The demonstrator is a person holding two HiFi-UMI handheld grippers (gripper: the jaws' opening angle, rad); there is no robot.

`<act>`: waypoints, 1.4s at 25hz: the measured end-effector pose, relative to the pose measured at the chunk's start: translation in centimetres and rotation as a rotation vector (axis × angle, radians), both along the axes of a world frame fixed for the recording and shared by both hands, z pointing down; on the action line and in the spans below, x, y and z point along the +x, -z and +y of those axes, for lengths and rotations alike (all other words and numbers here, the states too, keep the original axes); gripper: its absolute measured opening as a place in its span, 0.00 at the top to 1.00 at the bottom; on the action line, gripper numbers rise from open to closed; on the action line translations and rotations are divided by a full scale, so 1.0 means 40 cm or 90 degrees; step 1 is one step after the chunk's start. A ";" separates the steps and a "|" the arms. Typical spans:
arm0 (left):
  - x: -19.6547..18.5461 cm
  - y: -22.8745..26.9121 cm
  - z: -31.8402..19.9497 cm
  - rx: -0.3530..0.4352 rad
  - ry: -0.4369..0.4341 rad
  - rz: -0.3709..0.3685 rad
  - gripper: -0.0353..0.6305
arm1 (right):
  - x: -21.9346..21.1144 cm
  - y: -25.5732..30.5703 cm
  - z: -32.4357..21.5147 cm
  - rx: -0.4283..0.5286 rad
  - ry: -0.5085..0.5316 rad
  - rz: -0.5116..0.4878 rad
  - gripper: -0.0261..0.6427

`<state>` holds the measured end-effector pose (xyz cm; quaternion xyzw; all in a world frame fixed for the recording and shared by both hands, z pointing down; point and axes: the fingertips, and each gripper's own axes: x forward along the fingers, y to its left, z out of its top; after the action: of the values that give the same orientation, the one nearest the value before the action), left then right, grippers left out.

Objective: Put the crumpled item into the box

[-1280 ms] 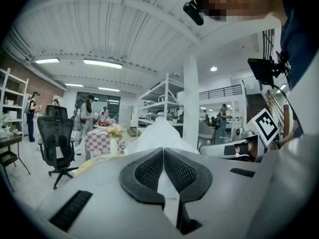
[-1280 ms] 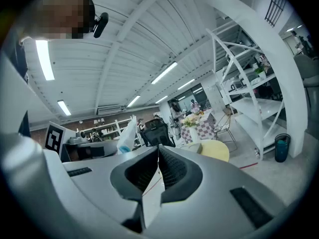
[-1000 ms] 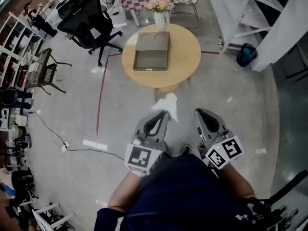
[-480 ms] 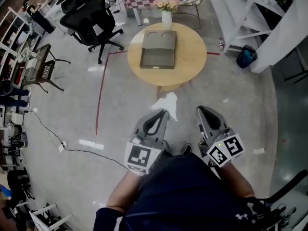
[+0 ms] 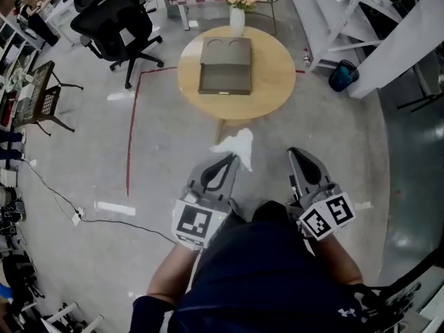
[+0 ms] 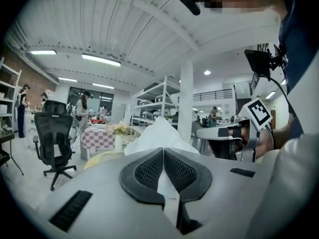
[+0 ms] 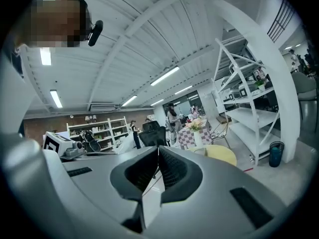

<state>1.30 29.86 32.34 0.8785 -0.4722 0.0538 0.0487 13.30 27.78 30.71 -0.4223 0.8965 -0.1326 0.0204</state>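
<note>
Crumpled item (image 5: 239, 144) still in hand-held gripper (image 5: 232, 160)

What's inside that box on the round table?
Nothing visible: the box looks bare inside, though its walls may hide the edges. The crumpled white item is outside it, pinched in the left gripper.

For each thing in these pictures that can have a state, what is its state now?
left gripper: shut on the crumpled item.
right gripper: shut, nothing between its jaws.
crumpled item: pinched by the left gripper, not yet in the box.
box: open on the round table, looks empty.
</note>
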 end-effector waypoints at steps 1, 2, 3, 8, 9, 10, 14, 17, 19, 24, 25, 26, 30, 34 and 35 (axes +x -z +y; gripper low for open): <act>-0.009 0.001 -0.001 0.002 -0.001 0.006 0.92 | -0.007 -0.002 -0.002 -0.003 -0.005 0.001 0.94; -0.019 0.000 -0.003 0.002 -0.002 0.011 0.92 | -0.016 -0.006 -0.004 -0.006 -0.009 0.003 0.94; -0.029 -0.004 -0.005 -0.002 -0.002 0.014 0.92 | -0.025 -0.011 -0.008 -0.011 -0.010 0.005 0.94; -0.042 -0.028 -0.035 -0.030 0.000 0.015 0.92 | -0.040 -0.028 -0.041 -0.027 -0.005 0.005 0.94; -0.041 -0.034 -0.043 -0.034 0.001 0.015 0.92 | -0.040 -0.036 -0.051 -0.032 -0.003 0.003 0.94; -0.041 -0.039 -0.053 -0.038 0.003 0.015 0.92 | -0.042 -0.044 -0.062 -0.036 0.000 0.002 0.94; -0.055 -0.049 -0.102 -0.046 0.023 0.000 0.92 | -0.060 -0.064 -0.119 -0.030 0.017 0.018 0.94; -0.065 -0.057 -0.154 -0.055 0.039 -0.021 0.92 | -0.068 -0.065 -0.176 -0.026 0.035 0.018 0.94; -0.065 -0.053 -0.200 -0.061 0.053 -0.012 0.92 | -0.064 -0.065 -0.222 -0.027 0.047 0.016 0.94; -0.047 -0.041 -0.321 -0.062 0.079 0.004 0.92 | -0.052 -0.077 -0.349 -0.034 0.072 0.009 0.94; -0.046 -0.044 -0.341 -0.065 0.081 -0.002 0.92 | -0.053 -0.076 -0.373 -0.033 0.077 0.007 0.94; -0.046 -0.047 -0.360 -0.069 0.082 -0.008 0.92 | -0.054 -0.075 -0.397 -0.033 0.082 0.004 0.94; -0.036 -0.044 -0.437 -0.077 0.098 -0.008 0.92 | -0.045 -0.069 -0.483 -0.033 0.098 -0.007 0.94; -0.034 -0.039 -0.493 -0.077 0.110 -0.016 0.92 | -0.036 -0.072 -0.547 -0.038 0.108 -0.012 0.94; -0.034 -0.038 -0.504 -0.076 0.114 -0.016 0.92 | -0.034 -0.072 -0.560 -0.039 0.110 -0.013 0.94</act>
<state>-0.06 9.69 33.85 0.8276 -0.5453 0.0883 0.0997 11.94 5.38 33.59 -0.3422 0.9249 -0.1655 0.0053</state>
